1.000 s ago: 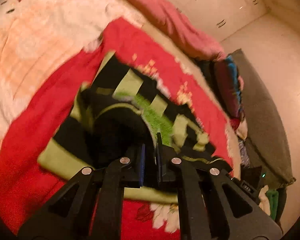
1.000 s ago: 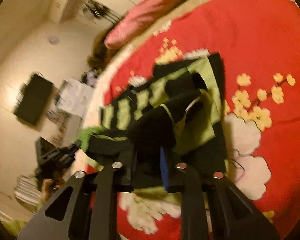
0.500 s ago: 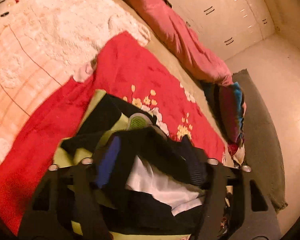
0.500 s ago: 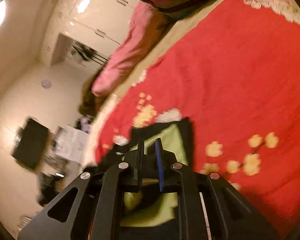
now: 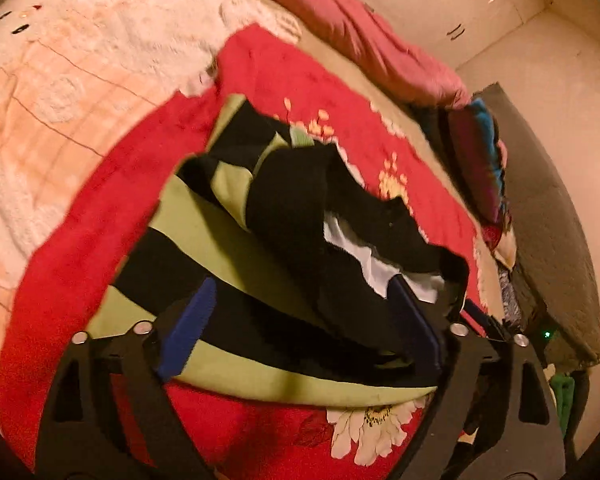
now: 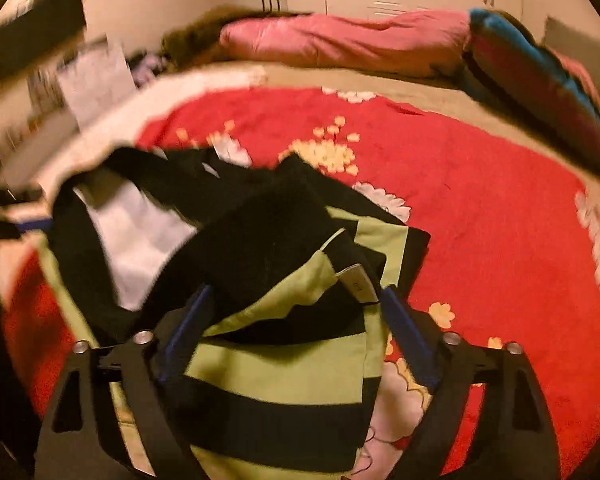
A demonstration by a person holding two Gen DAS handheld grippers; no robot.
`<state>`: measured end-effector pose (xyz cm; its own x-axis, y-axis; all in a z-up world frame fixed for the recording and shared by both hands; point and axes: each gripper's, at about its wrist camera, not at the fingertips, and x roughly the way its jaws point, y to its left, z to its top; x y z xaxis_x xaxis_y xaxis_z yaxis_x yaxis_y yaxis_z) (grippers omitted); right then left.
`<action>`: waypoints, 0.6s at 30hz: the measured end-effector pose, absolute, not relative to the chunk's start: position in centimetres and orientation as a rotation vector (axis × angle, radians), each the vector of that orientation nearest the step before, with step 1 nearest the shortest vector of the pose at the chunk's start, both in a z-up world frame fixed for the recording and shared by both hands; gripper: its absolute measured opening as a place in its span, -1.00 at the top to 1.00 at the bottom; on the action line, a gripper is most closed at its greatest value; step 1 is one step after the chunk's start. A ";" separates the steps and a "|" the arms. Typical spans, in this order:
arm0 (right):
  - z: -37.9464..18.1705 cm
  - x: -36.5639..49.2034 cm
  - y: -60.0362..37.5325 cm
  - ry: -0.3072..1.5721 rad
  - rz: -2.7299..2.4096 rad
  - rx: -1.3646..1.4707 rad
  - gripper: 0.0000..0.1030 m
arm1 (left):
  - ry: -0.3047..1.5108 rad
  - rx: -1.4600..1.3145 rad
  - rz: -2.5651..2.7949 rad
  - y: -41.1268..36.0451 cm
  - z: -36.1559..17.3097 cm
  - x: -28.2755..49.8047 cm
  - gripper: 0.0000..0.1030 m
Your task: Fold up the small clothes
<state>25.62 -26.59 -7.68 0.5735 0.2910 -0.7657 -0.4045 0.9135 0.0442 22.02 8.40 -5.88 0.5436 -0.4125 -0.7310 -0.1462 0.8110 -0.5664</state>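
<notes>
Lying bunched up on the red floral blanket [image 5: 112, 184], the green-and-black striped garment [image 5: 236, 248] sits right in its middle. Both the left gripper [image 5: 300, 320] and right gripper [image 6: 296, 320] hover over it, jaws opening wide, pads off the cloth between them.

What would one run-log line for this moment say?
left claw: opening | right claw: opening | striped garment: lying between both, on red blanket
</notes>
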 end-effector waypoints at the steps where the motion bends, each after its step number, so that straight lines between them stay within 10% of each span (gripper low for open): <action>1: -8.1 25.7 -26.2 0.865 0.390 -0.167 -0.80 | 1.004 -0.624 -0.165 8.1 -6.1 22.1 -0.67; 5: -9.5 26.3 -26.1 0.876 0.370 -0.147 -0.78 | 1.053 -0.622 -0.127 6.9 -7.6 24.4 -0.61; 9: -8.9 27.0 -27.6 0.856 0.346 -0.064 -0.46 | 1.070 -0.626 -0.114 6.2 -8.0 26.0 0.81; 14: -8.1 27.8 -29.8 0.843 0.334 0.061 0.42 | 1.004 -0.661 -0.137 6.9 -6.0 27.4 0.86; 18: -8.2 29.2 -32.2 0.837 0.305 0.238 0.48 | 0.960 -0.768 -0.112 8.8 -5.9 28.9 0.68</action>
<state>29.16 -32.20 -8.20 0.6307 0.3562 -0.6895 -0.1709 0.9304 0.3244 28.93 8.75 -5.89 0.5892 -0.4096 -0.6965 -0.2387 0.7353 -0.6343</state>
